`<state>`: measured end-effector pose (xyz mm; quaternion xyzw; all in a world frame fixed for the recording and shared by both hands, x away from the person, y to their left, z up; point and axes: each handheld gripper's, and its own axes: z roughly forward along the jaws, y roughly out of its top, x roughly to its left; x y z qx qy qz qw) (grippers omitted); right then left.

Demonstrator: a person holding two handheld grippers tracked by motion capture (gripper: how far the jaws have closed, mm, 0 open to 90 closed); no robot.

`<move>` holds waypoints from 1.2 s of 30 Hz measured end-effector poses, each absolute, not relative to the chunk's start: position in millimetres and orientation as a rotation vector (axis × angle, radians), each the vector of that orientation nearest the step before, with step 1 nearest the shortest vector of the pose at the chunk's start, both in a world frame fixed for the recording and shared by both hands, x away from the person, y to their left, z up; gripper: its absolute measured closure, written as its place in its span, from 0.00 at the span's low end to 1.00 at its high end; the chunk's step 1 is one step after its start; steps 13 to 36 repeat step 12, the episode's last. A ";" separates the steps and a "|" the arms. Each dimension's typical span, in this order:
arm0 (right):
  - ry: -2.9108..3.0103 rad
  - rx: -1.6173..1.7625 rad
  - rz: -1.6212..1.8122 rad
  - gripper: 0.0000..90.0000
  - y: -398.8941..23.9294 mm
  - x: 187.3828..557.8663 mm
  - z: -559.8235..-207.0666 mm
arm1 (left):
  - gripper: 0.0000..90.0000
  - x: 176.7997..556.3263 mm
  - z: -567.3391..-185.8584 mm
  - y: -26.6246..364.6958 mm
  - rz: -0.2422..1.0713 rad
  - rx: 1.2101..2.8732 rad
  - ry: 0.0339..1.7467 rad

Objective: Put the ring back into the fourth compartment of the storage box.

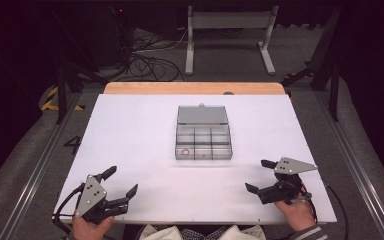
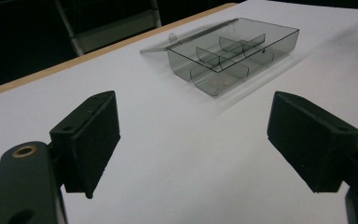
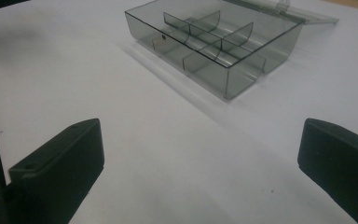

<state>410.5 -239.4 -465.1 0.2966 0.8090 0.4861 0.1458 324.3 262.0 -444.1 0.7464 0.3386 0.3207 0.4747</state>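
A clear grey plastic compartment box (image 1: 203,141) lies in the middle of the white table (image 1: 130,130), its lid (image 1: 202,114) folded back flat behind it. Dividers split it into several cells; a small reddish ring (image 1: 184,151) lies in the near-left cell. My left gripper (image 1: 120,182) rests near the front-left edge, open, nothing between its jaws. My right gripper (image 1: 259,176) is at the front right, also open and empty. The box (image 2: 233,53) sits ahead of the left gripper (image 2: 193,140), and the box (image 3: 214,39) lies ahead of the right gripper (image 3: 200,163).
A wooden strip (image 1: 195,88) runs along the table's far edge. Beyond it stand a white metal frame (image 1: 230,35) and tangled cables (image 1: 150,62) on the floor. Metal rails (image 1: 35,170) flank the table on both sides.
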 end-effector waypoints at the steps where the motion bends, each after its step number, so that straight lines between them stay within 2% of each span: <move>1: 2.332 0.862 1.397 0.01 -241.4 410.4 -466.6 | 0.19 324.4 -444.1 262.1 0.784 1.829 0.827; 10: 2.367 0.926 1.352 0.01 -249.4 411.8 -467.4 | 0.17 324.7 -444.4 264.1 0.700 1.836 0.827; 36: 2.369 0.921 1.346 0.01 -249.2 412.0 -467.3 | 0.17 325.1 -444.3 264.5 0.699 1.837 0.830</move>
